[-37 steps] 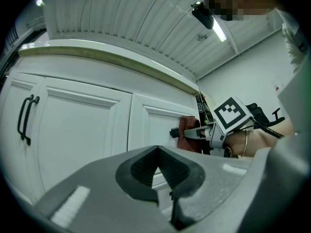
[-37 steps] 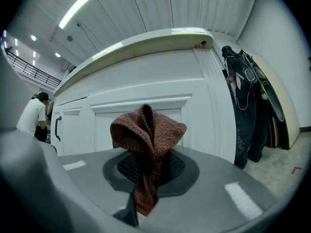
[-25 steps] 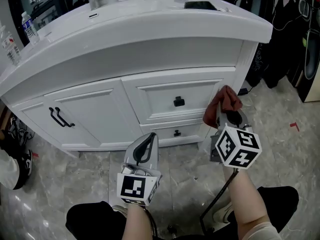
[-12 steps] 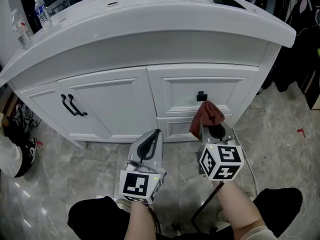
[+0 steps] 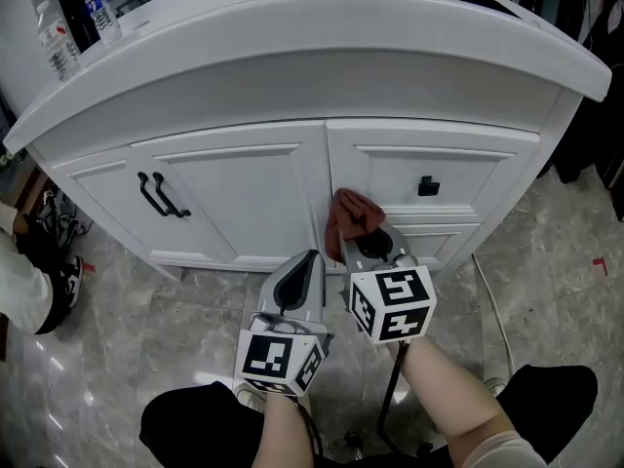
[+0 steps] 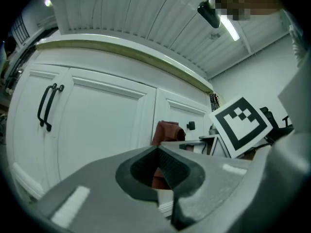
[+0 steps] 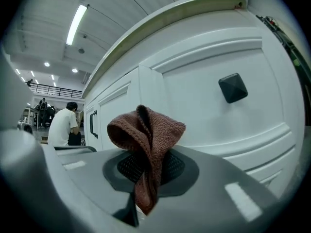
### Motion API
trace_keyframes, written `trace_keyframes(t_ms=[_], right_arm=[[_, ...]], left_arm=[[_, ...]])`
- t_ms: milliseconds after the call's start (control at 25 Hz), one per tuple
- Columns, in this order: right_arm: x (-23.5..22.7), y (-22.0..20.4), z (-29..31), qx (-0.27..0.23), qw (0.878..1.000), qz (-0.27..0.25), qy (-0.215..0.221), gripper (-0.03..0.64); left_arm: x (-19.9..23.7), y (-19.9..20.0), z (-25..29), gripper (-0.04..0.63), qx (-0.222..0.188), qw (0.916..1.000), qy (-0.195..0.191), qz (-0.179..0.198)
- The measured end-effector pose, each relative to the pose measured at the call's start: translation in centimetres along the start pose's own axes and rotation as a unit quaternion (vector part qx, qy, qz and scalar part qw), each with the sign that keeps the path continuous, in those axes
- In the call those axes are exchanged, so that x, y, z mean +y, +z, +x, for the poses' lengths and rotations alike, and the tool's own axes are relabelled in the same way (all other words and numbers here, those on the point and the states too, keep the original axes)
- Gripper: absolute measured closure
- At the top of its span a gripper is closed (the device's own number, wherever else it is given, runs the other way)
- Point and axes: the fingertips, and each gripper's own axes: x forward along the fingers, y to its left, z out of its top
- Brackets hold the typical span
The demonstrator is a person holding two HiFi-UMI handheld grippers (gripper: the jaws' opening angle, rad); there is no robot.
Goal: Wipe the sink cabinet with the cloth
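- A floor of grey, marbled tiles [image 5: 127, 291] spreads in front of a white sink cabinet [image 5: 244, 193], whose curved white countertop [image 5: 312, 37] overhangs the front.
- On the cabinet's left part, a pair of doors carries two black bar handles [image 5: 161, 195] side by side.
- On its right part sits a drawer front with a square black knob [image 5: 427, 185], and a lower drawer front shows below it.
- Two clear water bottles [image 5: 60, 52] stand on the countertop near the cabinet's left end.
- A pale cable [image 5: 487, 300] runs across the floor below the cabinet's right corner.
- The right gripper [image 5: 363, 247] is held low in front of the cabinet, its jaws clamped on a reddish-brown knitted cloth [image 5: 351, 217].
- The cloth stands up from the jaws in a crumpled fold, at the upright strip between the doors and the drawers, left of the knob.
- Whether the cloth touches the cabinet front cannot be told.
- The left gripper [image 5: 297, 281] is just left of the right one and a little farther from the cabinet; its jaws are closed together with nothing between them.
- In the right gripper view, a person in a white shirt [image 7: 63, 125] stands beyond the cabinet's left end, in a hall lit by ceiling lights.
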Motion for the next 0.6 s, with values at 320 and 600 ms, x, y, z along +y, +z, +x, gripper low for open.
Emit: trace_keyframes(t_ms=[320, 600], right_arm=[[-3.2, -0.5, -1.2, 0.016, 0.999, 0.019, -0.029, 0.538], [-7.4, -0.4, -3.6, 0.018, 0.998, 0.027, -0.052, 0.535]], left_arm=[[-1.6, -1.0, 1.6, 0.595, 0.013, 0.9997, -0.017, 0.014], [-3.7, -1.4, 3.2, 0.595, 0.014, 0.9991, -0.036, 0.018]])
